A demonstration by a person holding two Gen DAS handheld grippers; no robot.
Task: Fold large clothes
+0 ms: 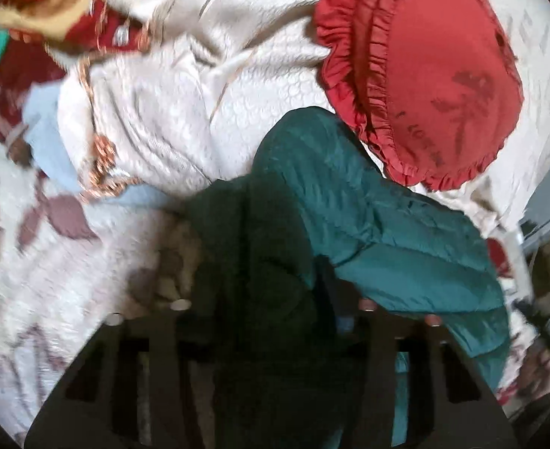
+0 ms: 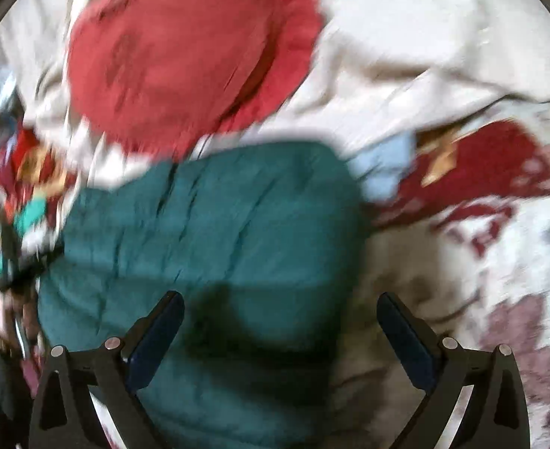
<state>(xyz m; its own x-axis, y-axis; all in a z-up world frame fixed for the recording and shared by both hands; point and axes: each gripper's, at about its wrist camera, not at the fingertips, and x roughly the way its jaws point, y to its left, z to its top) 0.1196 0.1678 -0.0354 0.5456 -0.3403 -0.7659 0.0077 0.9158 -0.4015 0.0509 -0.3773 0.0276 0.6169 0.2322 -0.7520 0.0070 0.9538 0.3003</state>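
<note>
A large teal garment [image 1: 379, 220] lies on a bed with a floral cover [image 1: 31, 280]. In the left wrist view my left gripper [image 1: 275, 295] is shut on a dark fold of the teal garment, which drapes over the fingers and hides the tips. In the right wrist view the same teal garment [image 2: 207, 224] lies spread below my right gripper [image 2: 280, 321]. The right gripper is open and empty, its blue-padded fingers [image 2: 158, 333] wide apart just above the cloth.
A round red frilled cushion [image 1: 435, 78] rests on a cream blanket [image 1: 185, 112] beyond the garment; it also shows in the right wrist view [image 2: 185, 56]. A red and gold patterned cloth [image 1: 50, 3] and a light blue cloth [image 1: 50, 131] lie to the left. Clutter sits at the bed's edge [image 2: 9, 254].
</note>
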